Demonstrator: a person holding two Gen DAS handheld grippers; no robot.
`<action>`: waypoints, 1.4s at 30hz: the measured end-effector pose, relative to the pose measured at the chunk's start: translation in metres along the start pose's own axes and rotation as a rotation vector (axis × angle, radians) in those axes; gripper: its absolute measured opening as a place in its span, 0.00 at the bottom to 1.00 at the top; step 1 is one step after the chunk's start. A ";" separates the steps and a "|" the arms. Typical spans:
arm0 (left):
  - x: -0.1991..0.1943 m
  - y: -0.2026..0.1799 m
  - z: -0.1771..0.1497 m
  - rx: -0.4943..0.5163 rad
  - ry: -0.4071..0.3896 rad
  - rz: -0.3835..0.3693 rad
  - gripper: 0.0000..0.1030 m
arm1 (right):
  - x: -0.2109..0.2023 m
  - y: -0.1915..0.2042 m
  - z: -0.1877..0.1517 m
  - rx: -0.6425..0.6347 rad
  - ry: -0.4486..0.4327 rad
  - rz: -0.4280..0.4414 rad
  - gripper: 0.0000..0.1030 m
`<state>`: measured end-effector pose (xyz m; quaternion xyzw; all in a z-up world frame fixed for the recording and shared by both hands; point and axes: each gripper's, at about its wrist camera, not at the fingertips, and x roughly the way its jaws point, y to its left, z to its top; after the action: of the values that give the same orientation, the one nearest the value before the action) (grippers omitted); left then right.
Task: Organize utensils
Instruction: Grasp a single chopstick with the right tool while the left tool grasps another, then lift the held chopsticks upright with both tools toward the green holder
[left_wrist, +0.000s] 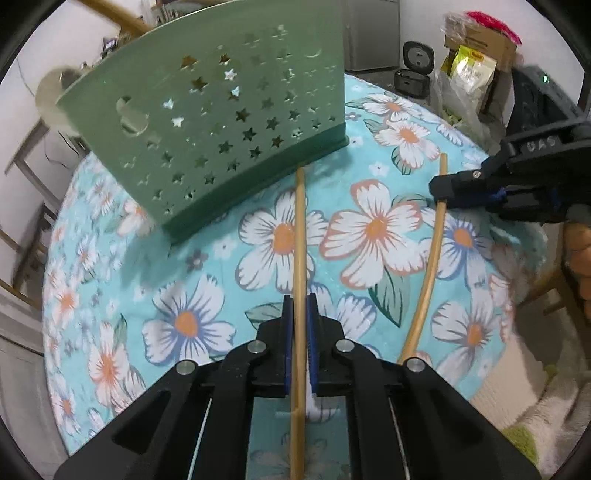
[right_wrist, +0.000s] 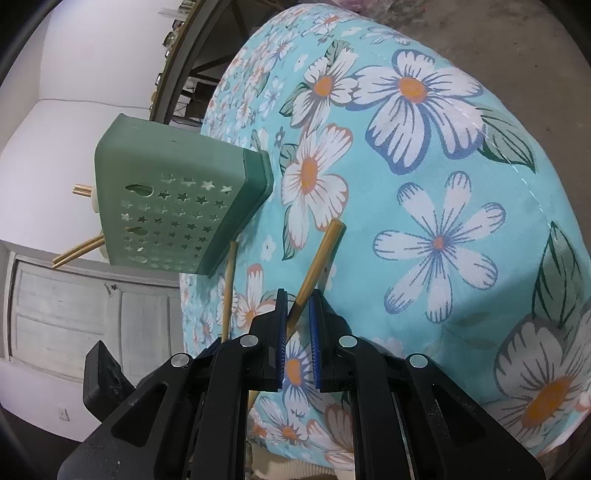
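A green utensil holder (left_wrist: 207, 122) with star cut-outs stands on the floral tablecloth (left_wrist: 369, 229). My left gripper (left_wrist: 300, 306) is shut on a wooden chopstick (left_wrist: 300, 221) that lies on the cloth and points toward the holder's base. To its right, my right gripper (left_wrist: 441, 195) is shut near the far end of a second chopstick (left_wrist: 430, 258). In the right wrist view this chopstick (right_wrist: 321, 258) rises tilted from between the right gripper's (right_wrist: 298, 299) pads. The holder (right_wrist: 177, 206) is to the left, with chopstick ends (right_wrist: 77, 253) sticking out of its top. The left gripper (right_wrist: 216, 345) holds the other chopstick (right_wrist: 229, 288).
Beyond the table's far edge sit a black appliance (left_wrist: 413, 70) and bags in a cardboard box (left_wrist: 469, 70). Wooden chair frames (left_wrist: 26, 155) stand at the left. A white cabinet door (right_wrist: 74, 314) is behind the holder. The table edge (right_wrist: 546, 221) drops off at the right.
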<state>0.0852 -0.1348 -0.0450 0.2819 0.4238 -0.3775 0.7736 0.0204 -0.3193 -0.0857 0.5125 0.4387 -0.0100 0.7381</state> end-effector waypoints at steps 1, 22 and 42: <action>0.000 0.003 0.002 -0.007 0.007 -0.022 0.08 | 0.000 0.000 0.001 0.003 0.003 -0.001 0.10; 0.050 0.010 0.075 -0.057 -0.018 -0.111 0.28 | -0.001 -0.004 0.026 0.131 -0.101 -0.080 0.07; -0.072 0.030 0.096 -0.172 -0.330 -0.157 0.06 | -0.063 0.092 0.024 -0.250 -0.310 -0.062 0.04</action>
<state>0.1271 -0.1657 0.0674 0.1152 0.3428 -0.4400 0.8219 0.0400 -0.3218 0.0271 0.3956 0.3333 -0.0570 0.8539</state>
